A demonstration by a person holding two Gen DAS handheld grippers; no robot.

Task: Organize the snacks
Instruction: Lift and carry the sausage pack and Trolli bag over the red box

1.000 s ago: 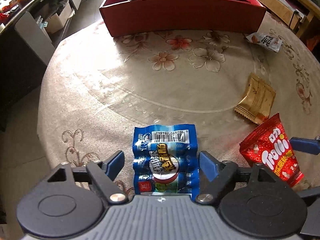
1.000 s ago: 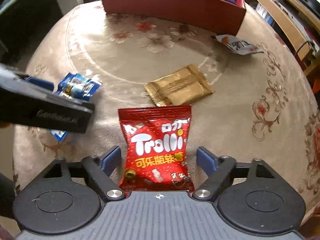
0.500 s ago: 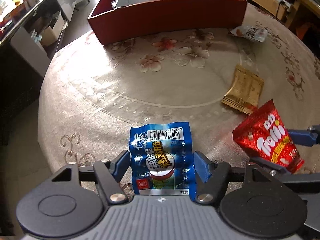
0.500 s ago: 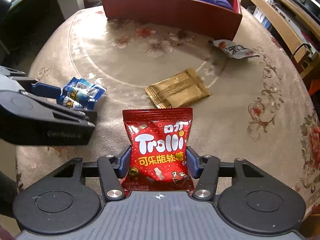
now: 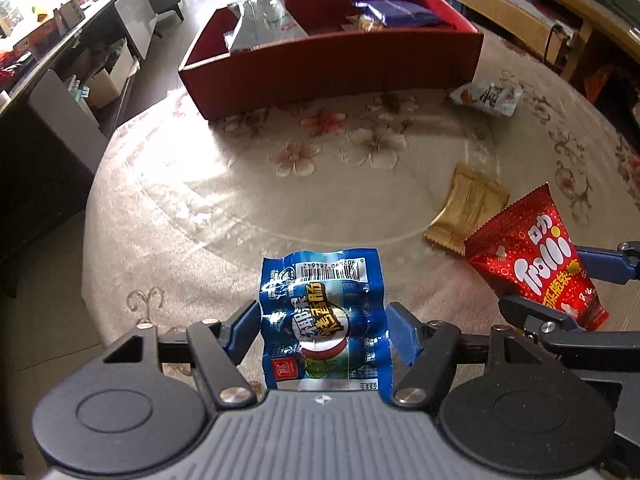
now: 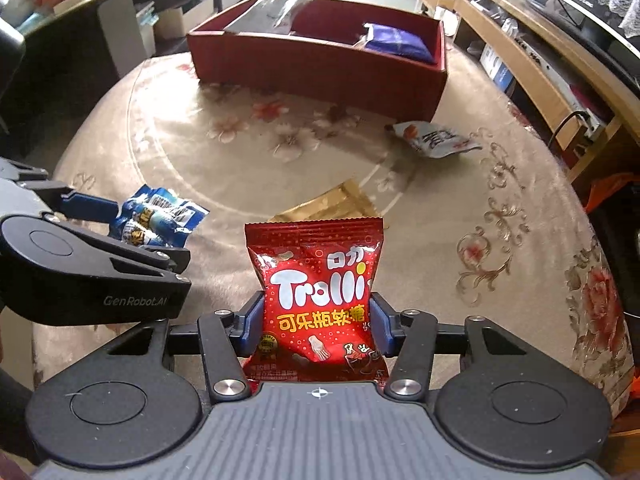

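My left gripper (image 5: 322, 326) is shut on a blue sausage snack pack (image 5: 324, 316) and holds it above the round table. The pack also shows in the right wrist view (image 6: 160, 220). My right gripper (image 6: 316, 324) is shut on a red Trolli gummy bag (image 6: 318, 300), lifted off the table; the bag also shows in the left wrist view (image 5: 536, 256). A red open box (image 5: 332, 72) stands at the far side of the table with a silver bag (image 5: 264, 24) and a purple bag (image 5: 396, 14) inside.
A gold packet (image 5: 466, 210) lies on the floral tablecloth (image 5: 240, 184) between the grippers and the box. A white-and-red packet (image 5: 486, 98) lies by the box's right corner. Cabinets stand at the left, wooden shelves at the right.
Both grippers have closed on their packs and lifted them off the table. Both have risen, so the red box's inside shows more.
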